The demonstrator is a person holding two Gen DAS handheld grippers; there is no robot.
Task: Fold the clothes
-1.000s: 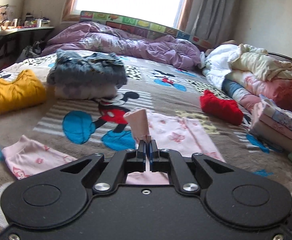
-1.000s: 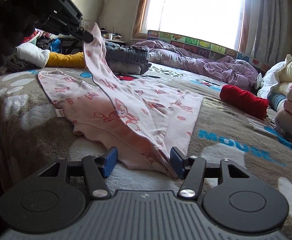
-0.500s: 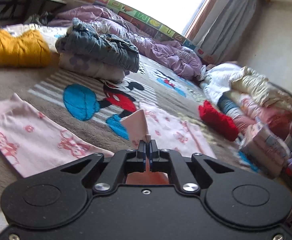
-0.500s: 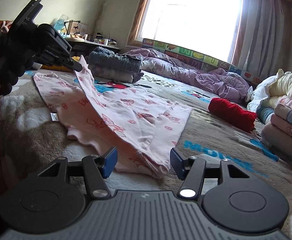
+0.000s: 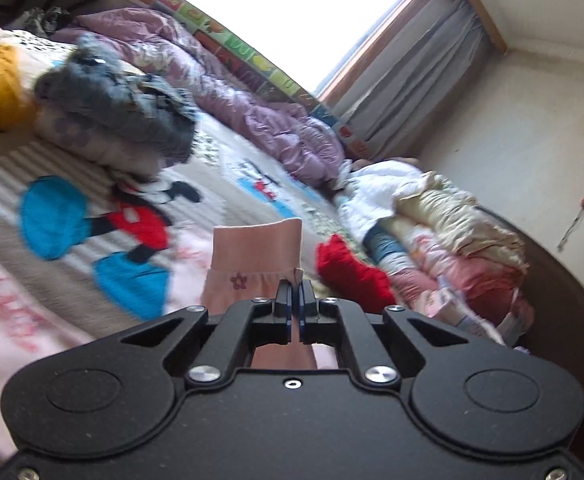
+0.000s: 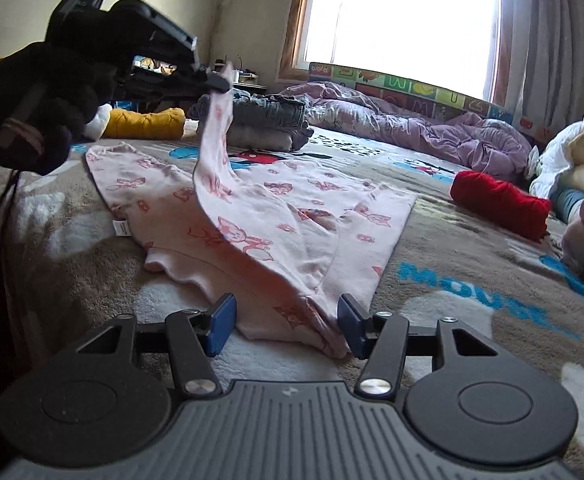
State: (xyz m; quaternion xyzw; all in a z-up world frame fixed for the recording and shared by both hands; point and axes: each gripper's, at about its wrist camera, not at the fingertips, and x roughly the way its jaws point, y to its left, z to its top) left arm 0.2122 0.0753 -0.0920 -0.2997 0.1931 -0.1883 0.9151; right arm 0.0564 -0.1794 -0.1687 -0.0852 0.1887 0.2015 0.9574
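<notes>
The left tool [image 6: 222, 85] is clamped on the pink pyjama top's sleeve cuff [image 5: 256, 248], lifting it mid-fold; the right tool [image 6: 284, 326] gapes; the body [image 6: 252, 216] lies flat on the bed [image 6: 471, 280].

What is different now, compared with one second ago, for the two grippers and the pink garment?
The left gripper, shut on the cuff of the pink garment throughout, tilted and carried the cuff across above the body. The right gripper stayed open at the near hem, holding nothing; the red roll did not move.
</notes>
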